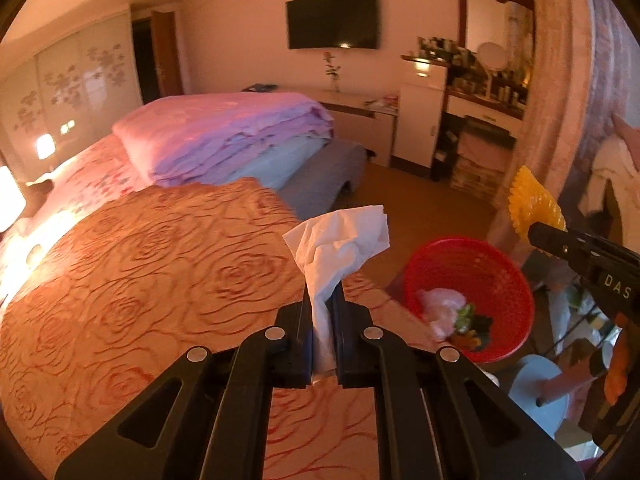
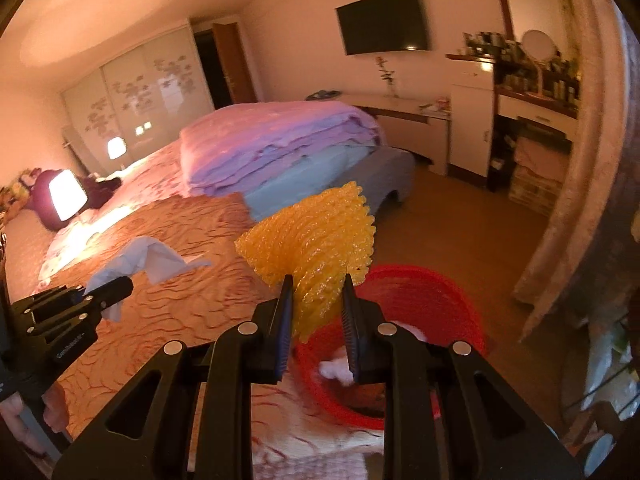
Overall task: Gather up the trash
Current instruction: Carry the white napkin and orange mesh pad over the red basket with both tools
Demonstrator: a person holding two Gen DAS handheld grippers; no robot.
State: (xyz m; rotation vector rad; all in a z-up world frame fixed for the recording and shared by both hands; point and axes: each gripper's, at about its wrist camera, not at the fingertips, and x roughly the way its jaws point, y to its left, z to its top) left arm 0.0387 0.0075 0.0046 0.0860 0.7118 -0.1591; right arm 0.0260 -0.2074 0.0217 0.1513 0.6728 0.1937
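Note:
My left gripper (image 1: 323,294) is shut on a crumpled white tissue (image 1: 340,240) and holds it above the orange rose-patterned bedspread (image 1: 140,272). My right gripper (image 2: 316,288) is shut on a yellow foam fruit net (image 2: 316,236) and holds it over the near rim of the red mesh trash basket (image 2: 432,292). The basket (image 1: 500,272) stands beside the bed and holds pink, green and dark scraps. In the left wrist view the right gripper (image 1: 538,226) shows with the net (image 1: 534,204) above the basket. In the right wrist view the left gripper (image 2: 120,286) shows with the tissue (image 2: 148,258).
Folded pink and purple quilts (image 1: 232,136) lie on the far part of the bed. A grey bench (image 1: 332,172) stands at the bed's foot. A curtain (image 1: 552,120) hangs right of the basket. A round stool (image 1: 540,388) and a rack stand at the lower right.

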